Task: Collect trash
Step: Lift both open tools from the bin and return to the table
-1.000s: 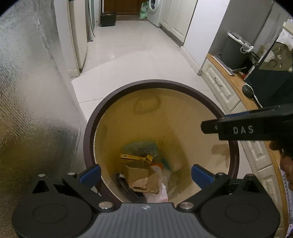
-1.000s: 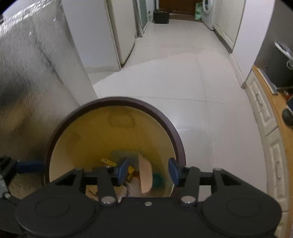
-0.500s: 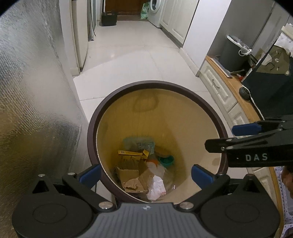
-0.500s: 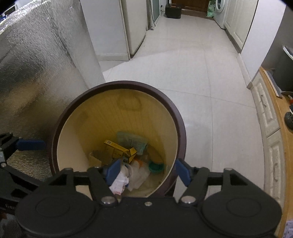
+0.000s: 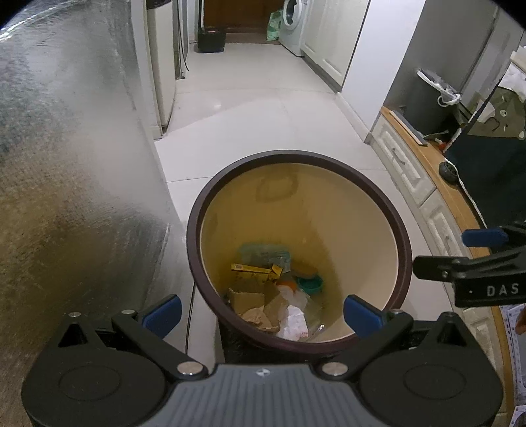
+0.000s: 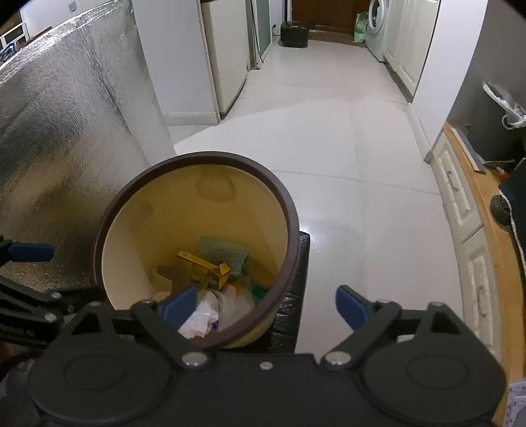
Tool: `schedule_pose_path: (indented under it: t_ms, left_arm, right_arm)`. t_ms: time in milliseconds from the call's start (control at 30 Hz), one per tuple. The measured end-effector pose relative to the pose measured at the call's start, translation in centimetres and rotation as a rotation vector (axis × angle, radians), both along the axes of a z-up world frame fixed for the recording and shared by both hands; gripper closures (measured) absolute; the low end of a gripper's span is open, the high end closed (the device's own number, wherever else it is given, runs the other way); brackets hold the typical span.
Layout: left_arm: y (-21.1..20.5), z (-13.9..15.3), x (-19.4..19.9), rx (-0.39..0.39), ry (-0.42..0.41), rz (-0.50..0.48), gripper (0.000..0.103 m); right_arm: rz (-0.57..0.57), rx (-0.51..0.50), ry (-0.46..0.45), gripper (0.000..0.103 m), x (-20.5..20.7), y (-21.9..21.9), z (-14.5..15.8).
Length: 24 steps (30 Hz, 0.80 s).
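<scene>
A round bin with a dark brown rim (image 5: 289, 154) and cream inside stands on the floor below both grippers. At its bottom lie a yellow box (image 5: 254, 270), torn cardboard (image 5: 250, 302), crumpled white paper (image 5: 296, 323) and a teal lid (image 5: 310, 284). My left gripper (image 5: 261, 315) hangs open over the bin's near edge, holding nothing. My right gripper (image 6: 265, 305) is above the bin's (image 6: 294, 223) near right edge, jaws opening, with nothing between them. The yellow box (image 6: 203, 264) and white paper (image 6: 202, 317) also show in the right wrist view. The right gripper's fingers (image 5: 483, 237) reach in from the right edge.
A silver foil-covered surface (image 5: 65, 197) rises close on the bin's left. White drawers under a wooden top (image 5: 427, 184) run along the right. White tiled floor (image 6: 328, 138) stretches ahead to a fridge (image 6: 223, 65), a black box (image 6: 294, 34) and a washing machine (image 6: 378, 23).
A second ago my right gripper held a cardboard piece over the bin; that piece has left its jaws, which have widened. Both grippers have drawn back and up from the bin.
</scene>
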State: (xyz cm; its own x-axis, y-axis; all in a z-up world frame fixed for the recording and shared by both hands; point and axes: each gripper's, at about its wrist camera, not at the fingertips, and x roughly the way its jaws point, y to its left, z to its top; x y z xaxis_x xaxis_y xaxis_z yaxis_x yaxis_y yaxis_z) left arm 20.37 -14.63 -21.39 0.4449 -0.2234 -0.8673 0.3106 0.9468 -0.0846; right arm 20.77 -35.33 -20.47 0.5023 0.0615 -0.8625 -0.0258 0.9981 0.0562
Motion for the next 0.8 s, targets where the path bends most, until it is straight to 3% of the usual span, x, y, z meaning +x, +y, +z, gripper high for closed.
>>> schedule_pose_path:
  t_ms: [200, 800]
  left_arm:
    - [0.4, 0.9, -1.2, 0.004, -0.02, 0.009, 0.0]
    - [1.3, 5.0, -5.8, -0.008, -0.127, -0.006, 0.0]
  right_arm:
    - [-0.021, -0.01, -0.021, 0.0, -1.8, -0.5, 0.6]
    - [-0.051, -0.033, -0.125, 0.0, -7.6, -1.0, 4.7]
